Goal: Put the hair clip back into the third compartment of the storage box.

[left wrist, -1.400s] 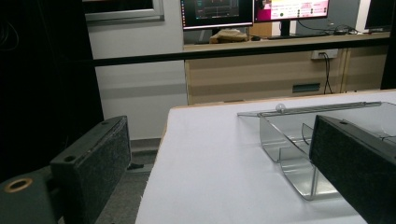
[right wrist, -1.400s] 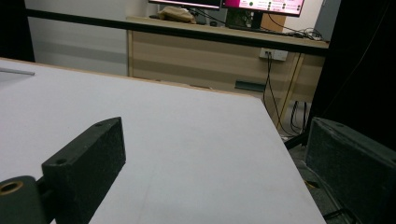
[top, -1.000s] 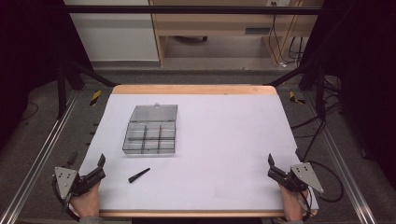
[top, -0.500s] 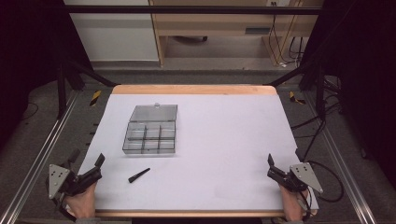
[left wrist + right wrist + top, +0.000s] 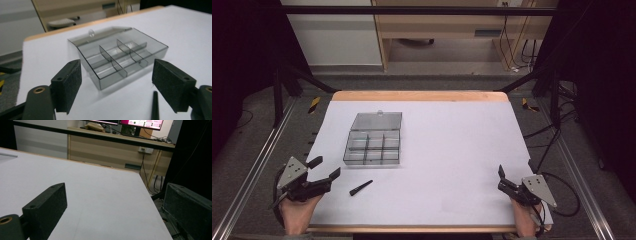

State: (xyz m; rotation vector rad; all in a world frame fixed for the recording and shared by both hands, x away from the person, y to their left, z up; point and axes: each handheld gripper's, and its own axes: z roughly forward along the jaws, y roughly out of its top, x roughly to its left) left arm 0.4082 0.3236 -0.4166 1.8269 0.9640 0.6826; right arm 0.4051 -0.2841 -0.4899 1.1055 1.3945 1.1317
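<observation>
The left gripper is held at the near left corner of the white-topped table, jaws spread wide and nothing between them. Just beside it the small black tapered stick is lying flat on the table, with the smoky clear plastic compartment box a little beyond, lid thrown back.

A pickup of the stick looks to be the step in hand. It is best approached low, the jaws lined up across its narrow width and closed near the middle, so that it is not rolled or flicked away.

The right gripper is parked at the near right corner, well apart from everything, jaws likewise wide and empty.

In the left gripper view the stick is cut off at the bottom edge, so its full shape cannot be judged. Whether the box compartments hold anything small cannot be made out through the tinted walls.
</observation>
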